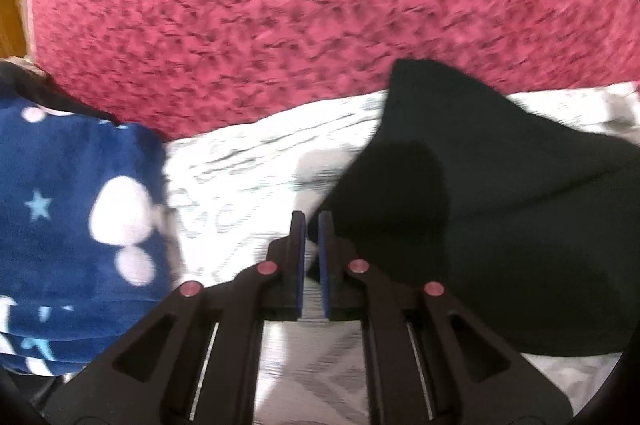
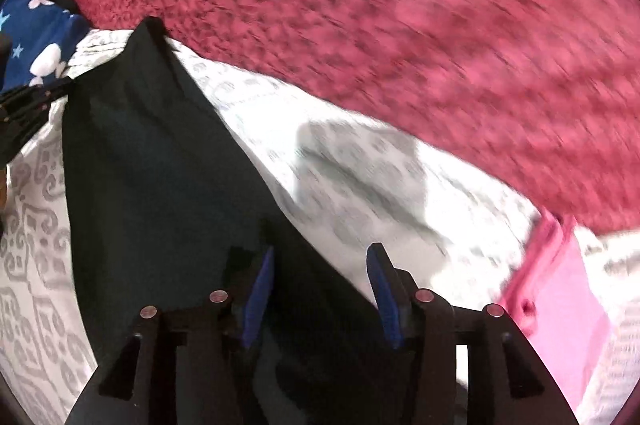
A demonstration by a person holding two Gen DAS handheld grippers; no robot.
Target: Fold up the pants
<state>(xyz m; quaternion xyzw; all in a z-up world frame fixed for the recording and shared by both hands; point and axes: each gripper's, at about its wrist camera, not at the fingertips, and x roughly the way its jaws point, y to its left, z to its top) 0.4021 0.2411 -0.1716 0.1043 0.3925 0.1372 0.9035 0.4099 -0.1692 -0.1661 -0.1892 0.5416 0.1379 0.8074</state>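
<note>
The black pants (image 1: 492,209) lie on a white patterned sheet (image 1: 248,165), to the right of my left gripper (image 1: 312,219). Its jaws are nearly together with a thin gap, and nothing shows between them. In the right wrist view the pants (image 2: 160,165) stretch from the upper left down under my right gripper (image 2: 324,257). Its blue pads (image 2: 260,289) stand wide apart over the pants' edge. The left gripper (image 2: 24,113) shows at the left edge there, beside the pants.
A red knitted blanket (image 1: 320,5) fills the far side in both views. A blue fleece with white shapes and stars (image 1: 72,225) lies at the left. A pink object (image 2: 560,297) lies on the sheet at the right.
</note>
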